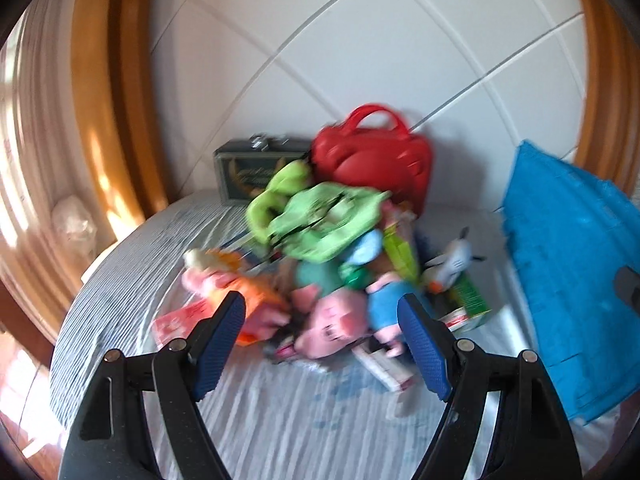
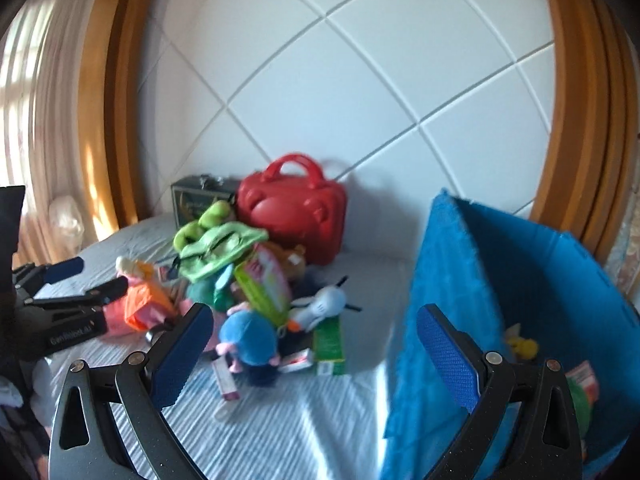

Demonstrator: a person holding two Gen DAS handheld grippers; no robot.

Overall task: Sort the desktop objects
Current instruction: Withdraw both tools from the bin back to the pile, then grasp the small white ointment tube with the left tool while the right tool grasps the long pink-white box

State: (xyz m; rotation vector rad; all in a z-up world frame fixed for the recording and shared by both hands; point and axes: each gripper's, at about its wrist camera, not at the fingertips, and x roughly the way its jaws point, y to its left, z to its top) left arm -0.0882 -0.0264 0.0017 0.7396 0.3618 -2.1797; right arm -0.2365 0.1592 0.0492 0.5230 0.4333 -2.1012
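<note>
A heap of toys point(image 1: 320, 264) lies on a striped bed sheet point(image 1: 280, 420): a green cloth bag point(image 1: 320, 220), a pink pig plush point(image 1: 336, 328), a blue plush point(image 2: 250, 340), a white bird toy point(image 2: 324, 304) and small boxes. My left gripper point(image 1: 322, 344) stands open just short of the pig plush, with nothing between its blue pads point(image 1: 218, 344). The left gripper point(image 2: 80, 280) also shows at the left edge of the right wrist view. My right gripper point(image 2: 316, 356) is open and empty, between the heap and a blue fabric bin point(image 2: 500, 300).
A red handbag point(image 2: 294, 208) and a dark green case point(image 1: 244, 172) stand behind the heap against a white padded headboard point(image 2: 360, 80) with a wooden frame. The blue bin point(image 1: 572, 272) on the right holds a yellow toy point(image 2: 522, 346) and other items.
</note>
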